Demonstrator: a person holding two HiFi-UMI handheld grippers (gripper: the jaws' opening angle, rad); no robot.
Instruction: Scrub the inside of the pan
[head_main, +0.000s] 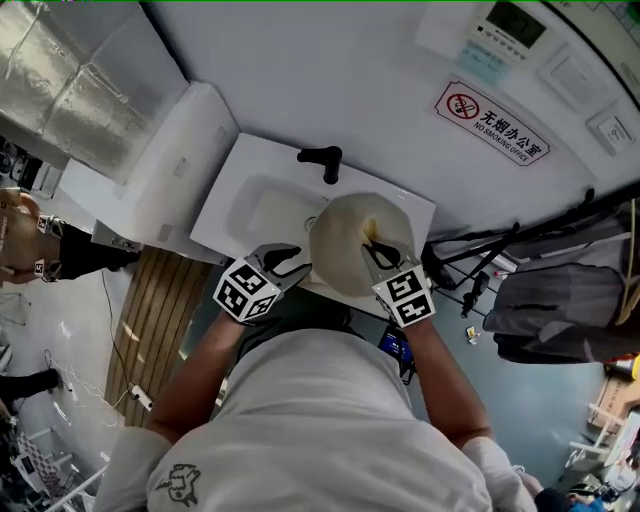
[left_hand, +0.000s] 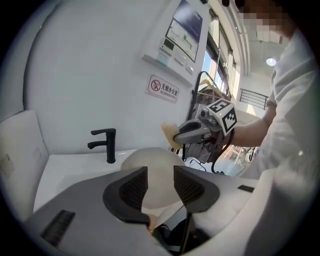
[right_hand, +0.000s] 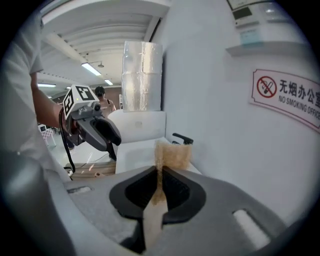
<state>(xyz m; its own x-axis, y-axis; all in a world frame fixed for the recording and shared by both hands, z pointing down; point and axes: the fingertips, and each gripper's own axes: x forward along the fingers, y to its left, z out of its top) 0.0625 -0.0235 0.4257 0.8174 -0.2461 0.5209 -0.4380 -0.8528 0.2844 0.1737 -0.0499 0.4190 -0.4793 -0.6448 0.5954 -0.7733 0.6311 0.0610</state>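
- Two grippers worked over the white sink (head_main: 232, 205), which sat against the wall below a black faucet (head_main: 324, 160).
- Your left gripper (head_main: 292, 262) had its jaws partly apart and clamped on the near side of the cream pan (head_main: 345, 240), where it narrows toward you.
- You held the pan in the air above the right half of the sink, just in front of the faucet, with its open side facing up toward you.
- Your right gripper (head_main: 378, 248) had its jaws together on a tan scouring pad (right_hand: 172, 155), pinching it by one edge so the rest stood out past the fingertips.
- You reached that gripper into the pan from the right, with the pad over the inside surface. Whether the pad actually touched the surface could not be told.
- Seen from your left gripper, the right one sat just above the pan's far rim.
- A red no-smoking sign (head_main: 495, 125) hung on the wall to the right of the faucet.
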